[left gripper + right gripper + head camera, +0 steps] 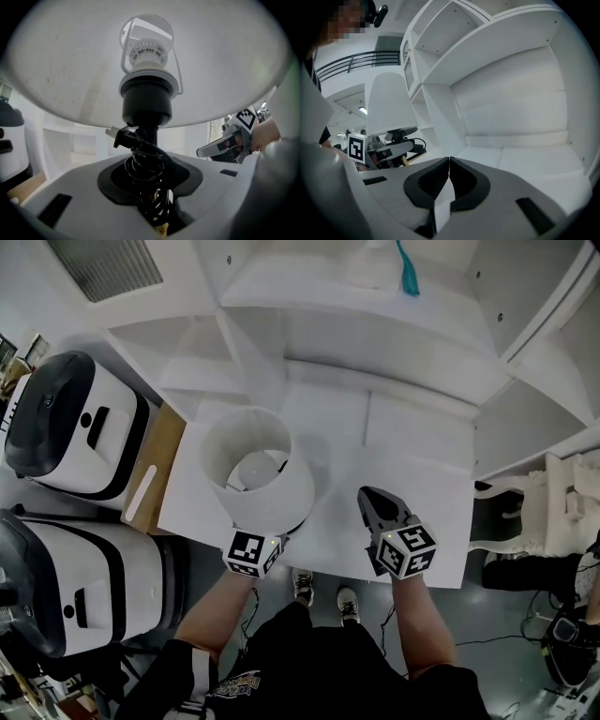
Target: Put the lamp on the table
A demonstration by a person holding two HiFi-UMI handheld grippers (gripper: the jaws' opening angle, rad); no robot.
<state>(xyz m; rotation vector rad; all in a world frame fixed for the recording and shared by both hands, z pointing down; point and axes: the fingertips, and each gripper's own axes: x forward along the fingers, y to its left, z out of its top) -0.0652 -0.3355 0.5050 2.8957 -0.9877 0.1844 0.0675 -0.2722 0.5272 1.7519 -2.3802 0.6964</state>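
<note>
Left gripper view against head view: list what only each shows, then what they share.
Only the left gripper view: the left gripper closed on the lamp's black stem, the coiled black cord wound round it, and the black plug sticking out beside it. Only the head view: the small teal object on the upper white shelf, and the person's shoes. Both: the white drum lampshade and the right gripper with its marker cube.

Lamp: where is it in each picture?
Head view: lamp centre-left, seen from above.
Left gripper view: lamp fills the top, seen from below.
Right gripper view: lamp at the left side.
Shared landmark: white shelves behind it.
</note>
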